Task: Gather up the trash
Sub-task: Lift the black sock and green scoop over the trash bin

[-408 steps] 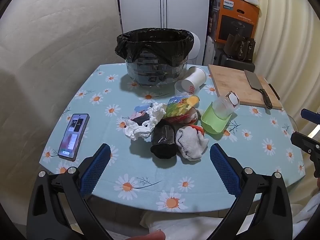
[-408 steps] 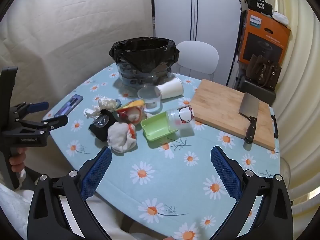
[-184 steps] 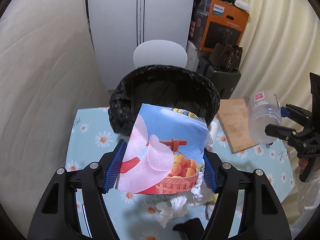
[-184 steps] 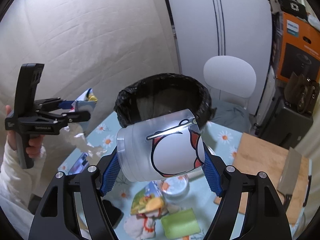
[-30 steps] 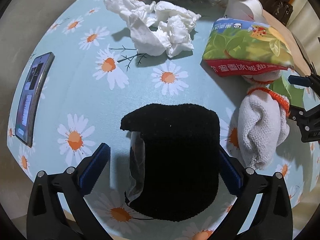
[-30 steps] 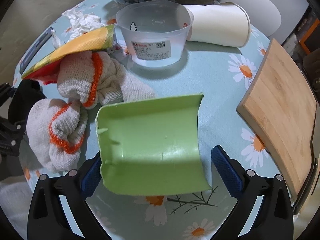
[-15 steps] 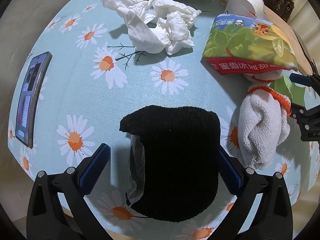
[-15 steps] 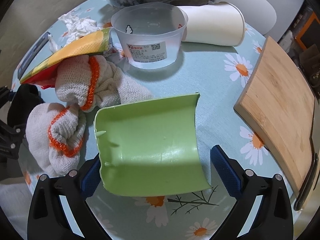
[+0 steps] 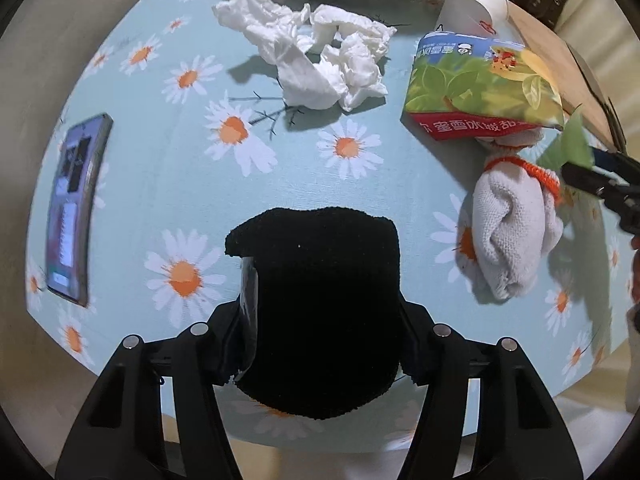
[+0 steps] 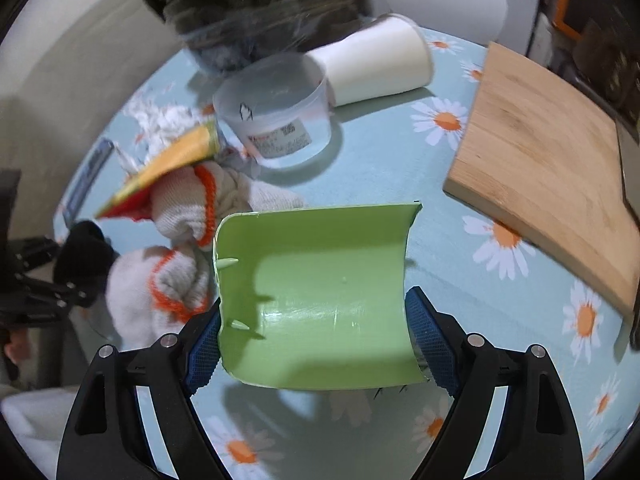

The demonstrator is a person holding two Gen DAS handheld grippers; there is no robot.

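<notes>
The left gripper [image 9: 320,320] is clamped on a black knitted bundle [image 9: 320,312] with a clear plastic film showing at its left side; it sits near the front edge of the tabletop [image 9: 168,176], which wears a pale blue daisy-print cloth. The right gripper [image 10: 316,320] is closed on a curved, light-green plastic piece [image 10: 316,292], its concave face up with two small pegs near the left rim; whether it is lifted off the cloth is hard to judge, as that view is blurred.

Just left of the green piece lie two white knit gloves with orange cuffs [image 10: 180,240]. Behind them rests a green-and-yellow snack packet [image 9: 480,92] with a red band of Chinese characters too distorted to read with certainty. Crumpled white tissues [image 9: 320,60] lie toward the back, before the black-lined trash bin [image 10: 256,4]. A clear plastic tub [image 10: 276,116] carrying a printed label with a small code square, not legible, stands beside a tipped white paper cup [image 10: 380,64]. A smartphone [image 9: 74,208] lies at the left edge, a wooden cutting board [image 10: 552,160] at the right.
</notes>
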